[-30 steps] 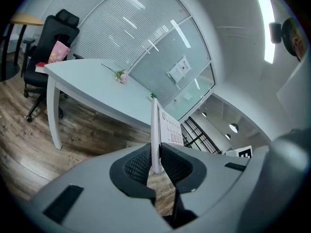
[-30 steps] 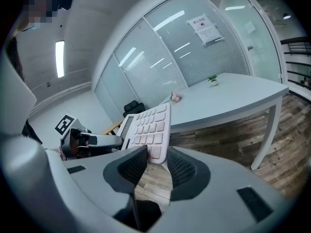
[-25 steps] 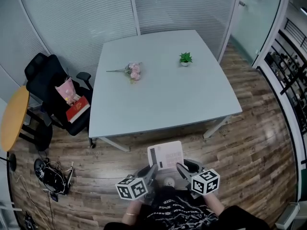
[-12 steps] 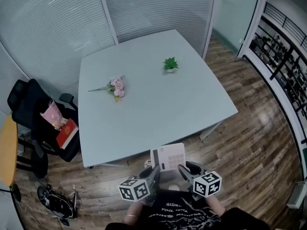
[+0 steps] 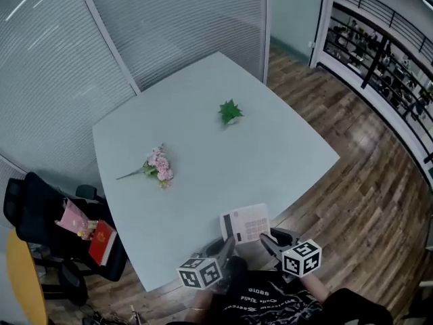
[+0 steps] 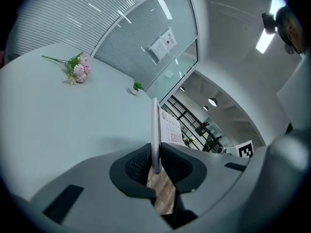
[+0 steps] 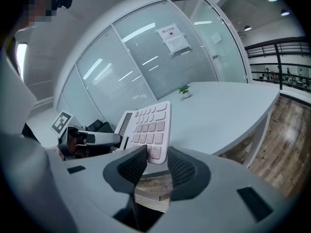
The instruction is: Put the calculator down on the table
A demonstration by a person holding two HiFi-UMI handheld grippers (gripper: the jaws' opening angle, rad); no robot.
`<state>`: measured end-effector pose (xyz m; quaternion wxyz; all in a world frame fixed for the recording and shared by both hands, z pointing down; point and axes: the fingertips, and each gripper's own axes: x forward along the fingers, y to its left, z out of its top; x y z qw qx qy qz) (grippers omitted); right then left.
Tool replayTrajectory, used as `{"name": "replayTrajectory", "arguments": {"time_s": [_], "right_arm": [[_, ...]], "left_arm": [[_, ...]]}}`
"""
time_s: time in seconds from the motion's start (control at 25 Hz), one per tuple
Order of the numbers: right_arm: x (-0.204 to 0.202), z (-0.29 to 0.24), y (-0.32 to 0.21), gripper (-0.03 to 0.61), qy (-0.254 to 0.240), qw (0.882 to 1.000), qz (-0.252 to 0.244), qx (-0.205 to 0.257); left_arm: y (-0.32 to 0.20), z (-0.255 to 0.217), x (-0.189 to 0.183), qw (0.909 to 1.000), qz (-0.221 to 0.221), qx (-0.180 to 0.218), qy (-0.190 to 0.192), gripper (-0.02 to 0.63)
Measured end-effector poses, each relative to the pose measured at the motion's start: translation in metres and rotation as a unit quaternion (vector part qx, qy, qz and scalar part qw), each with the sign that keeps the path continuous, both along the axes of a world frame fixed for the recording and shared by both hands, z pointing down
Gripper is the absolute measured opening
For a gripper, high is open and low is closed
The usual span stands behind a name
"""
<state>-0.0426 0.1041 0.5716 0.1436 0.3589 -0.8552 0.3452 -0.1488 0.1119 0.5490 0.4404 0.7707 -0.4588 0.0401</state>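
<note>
Left claw and right claw each clamp the calculator at its near edge; it should clear the bench rim and settle flat before release.

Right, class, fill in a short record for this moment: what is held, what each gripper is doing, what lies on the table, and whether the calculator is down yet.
held item: calculator, in the air by the near edge of the table
left gripper: shut on the calculator's thin edge
right gripper: shut on the calculator's near corner
on the table: pink flowers and a small potted plant, well apart
calculator set down: not yet
</note>
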Motion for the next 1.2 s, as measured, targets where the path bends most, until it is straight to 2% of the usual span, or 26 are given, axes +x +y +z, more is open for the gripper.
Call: {"name": "replayTrajectory", "arguments": {"time_s": [0.28, 0.52, 0.84, 1.2], "right_arm": [[-0.031, 0.004, -0.023, 0.140, 0.004, 0.999, 0.042, 0.003], [-0.028, -0.001, -0.034, 0.141, 0.005, 0.997, 0.077, -0.001], [-0.001, -0.018, -0.073, 0.143, 0.019, 0.995, 0.093, 0.009], [0.043, -0.034, -0.142, 0.141, 0.042, 0.994, 0.101, 0.030]], "left_arm": [[-0.036, 0.005, -0.032, 0.9986, 0.053, -0.003, -0.011, 0.069], [-0.054, -0.001, -0.029, 0.9965, 0.082, -0.010, -0.004, 0.069], [-0.097, -0.015, -0.003, 0.9958, 0.091, -0.005, 0.005, 0.069], [-0.167, -0.025, 0.039, 0.9964, 0.084, -0.010, 0.004, 0.077]]}}
